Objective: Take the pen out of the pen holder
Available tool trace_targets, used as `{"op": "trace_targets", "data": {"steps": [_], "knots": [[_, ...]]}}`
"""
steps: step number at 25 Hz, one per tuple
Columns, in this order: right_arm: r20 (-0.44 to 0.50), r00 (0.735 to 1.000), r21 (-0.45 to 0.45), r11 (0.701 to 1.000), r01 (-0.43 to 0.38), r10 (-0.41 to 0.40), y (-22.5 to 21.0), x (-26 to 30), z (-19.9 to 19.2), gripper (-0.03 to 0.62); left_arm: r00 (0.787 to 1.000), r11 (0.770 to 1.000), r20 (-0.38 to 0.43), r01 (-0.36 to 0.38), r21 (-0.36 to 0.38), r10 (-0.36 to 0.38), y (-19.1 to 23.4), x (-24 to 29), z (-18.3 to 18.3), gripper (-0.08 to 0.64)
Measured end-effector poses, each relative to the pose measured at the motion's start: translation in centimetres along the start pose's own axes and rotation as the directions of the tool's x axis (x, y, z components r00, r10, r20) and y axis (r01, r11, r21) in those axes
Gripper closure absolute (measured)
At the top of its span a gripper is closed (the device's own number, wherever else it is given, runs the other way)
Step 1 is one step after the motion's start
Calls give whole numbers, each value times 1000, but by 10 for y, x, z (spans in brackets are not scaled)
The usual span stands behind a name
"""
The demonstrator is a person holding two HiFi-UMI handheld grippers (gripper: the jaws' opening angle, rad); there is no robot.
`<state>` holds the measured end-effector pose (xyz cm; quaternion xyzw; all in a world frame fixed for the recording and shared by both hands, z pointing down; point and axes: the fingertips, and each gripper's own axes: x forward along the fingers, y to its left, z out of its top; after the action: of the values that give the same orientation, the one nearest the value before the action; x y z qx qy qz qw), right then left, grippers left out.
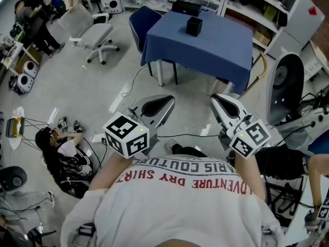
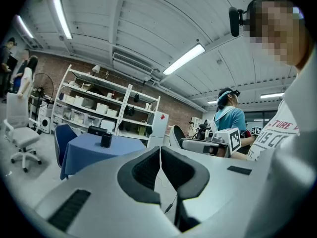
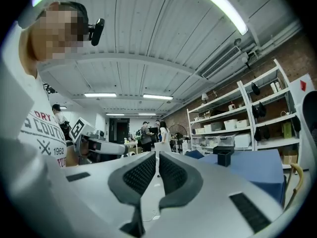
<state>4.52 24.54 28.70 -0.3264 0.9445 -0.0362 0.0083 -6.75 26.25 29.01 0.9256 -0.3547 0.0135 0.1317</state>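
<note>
You hold your left claw (image 1: pixel 162 103) and right claw (image 1: pixel 221 101) both clenched on nothing, well apart from the table (image 1: pixel 226 48); the pen holder (image 1: pixel 194 25) stands on it.

We are in a robotics lab or workshop. We see a bare concrete floor (image 1: pixel 97 94) with cables (image 1: pixel 190 135) trailing across it. Open metal shelving (image 2: pixel 99 103) stacked with storage boxes stands against a brick wall (image 2: pixel 182 112). Strip lights (image 2: pixel 183 59) hang under a panelled ceiling. There is a rolling office chair (image 1: pixel 95 35), a table under a blue cloth (image 1: pixel 216 48), and other people (image 3: pixel 146 132) stand at benches.
</note>
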Motion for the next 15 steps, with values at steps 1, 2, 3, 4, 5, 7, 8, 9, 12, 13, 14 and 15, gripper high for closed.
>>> {"op": "trace_targets", "data": {"steps": [1, 2, 3, 4, 5, 7, 8, 9, 12, 13, 14, 15], "knots": [[3, 1000, 4, 1000, 2, -2, -2, 0, 0, 566, 1000, 1000, -1, 0, 2, 0, 1, 1, 0, 528], [5, 1000, 6, 1000, 3, -3, -3, 1, -1, 566, 1000, 1000, -2, -1, 3, 1, 1, 1, -1, 528], [6, 1000, 6, 1000, 4, -4, -5, 3, -2, 566, 1000, 1000, -4, -1, 5, 1, 3, 2, -1, 528], [8, 1000, 5, 1000, 3, -3, -8, 5, -3, 566, 1000, 1000, -5, -2, 7, 2, 5, 4, -2, 528], [10, 1000, 3, 1000, 2, -2, -11, 8, -3, 566, 1000, 1000, -4, -4, 9, 4, 9, 6, -3, 528], [15, 1000, -3, 1000, 0, 0, -20, 15, -6, 566, 1000, 1000, 0, -12, 12, 12, 19, 13, -3, 528], [17, 1000, -5, 1000, 0, 0, -26, 19, -8, 562, 1000, 1000, 1, -16, 12, 16, 24, 17, -3, 528], [18, 1000, -6, 1000, 1, -1, -32, 23, -9, 559, 1000, 1000, 0, -19, 12, 19, 30, 22, -4, 528], [17, 1000, -3, 1000, 11, -11, -50, 36, -15, 538, 1000, 1000, -14, -18, 12, 18, 45, 34, -8, 528], [17, 1000, -3, 1000, 16, -16, -55, 41, -16, 523, 1000, 1000, -16, -16, 14, 16, 51, 38, -8, 528], [16, 1000, -4, 1000, 19, -19, -60, 46, -17, 506, 1000, 1000, -16, -15, 16, 15, 57, 41, -7, 528], [14, 1000, -6, 1000, 22, -22, -65, 51, -17, 482, 1000, 1000, -13, -14, 18, 15, 63, 45, -4, 528]]}}
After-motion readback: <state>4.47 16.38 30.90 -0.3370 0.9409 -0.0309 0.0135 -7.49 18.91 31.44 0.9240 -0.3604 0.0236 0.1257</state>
